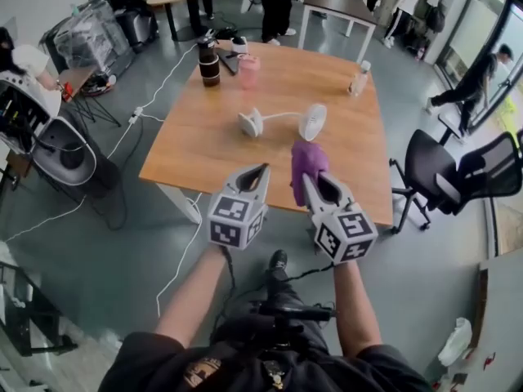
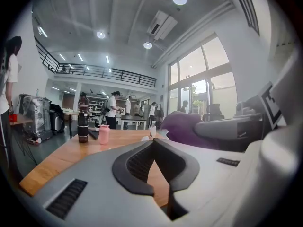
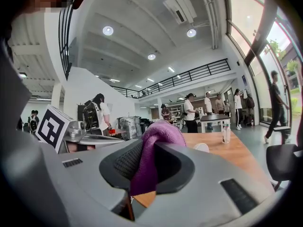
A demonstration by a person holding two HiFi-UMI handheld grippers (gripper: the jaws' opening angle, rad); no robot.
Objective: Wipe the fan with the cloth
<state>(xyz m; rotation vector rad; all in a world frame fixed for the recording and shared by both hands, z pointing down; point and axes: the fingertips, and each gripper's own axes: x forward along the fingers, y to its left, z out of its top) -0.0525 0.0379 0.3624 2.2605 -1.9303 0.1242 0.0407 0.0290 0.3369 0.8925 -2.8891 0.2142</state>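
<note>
Table top (image 1: 196,149): wood, orange-brown, smooth, low satin sheen.
Fan (image 1: 311,122), mid-table: white plastic, smooth, faintly glossy.
Cloth (image 1: 308,163), at 6 o'clock from the fan: purple fabric, soft, napped, matt.
Left gripper (image 1: 263,168) and right gripper (image 1: 311,180): grey plastic shells, smooth, matt. Their pads (image 2: 137,167) are black, ribbed, rubber-like and dull.
Marker cubes (image 1: 235,220): black-and-white print, matt.
Flask (image 1: 209,62), at 11 o'clock from the fan: dark, semi-gloss.
Cup (image 1: 248,70), just beside the flask: pink, smooth.
Bottle (image 1: 359,78), at 1 o'clock from the fan: clear plastic.
Floor (image 1: 82,260): grey, smooth, glossy, carrying reflections.
Chair (image 1: 489,170), at 3 o'clock from the fan: black mesh back.
</note>
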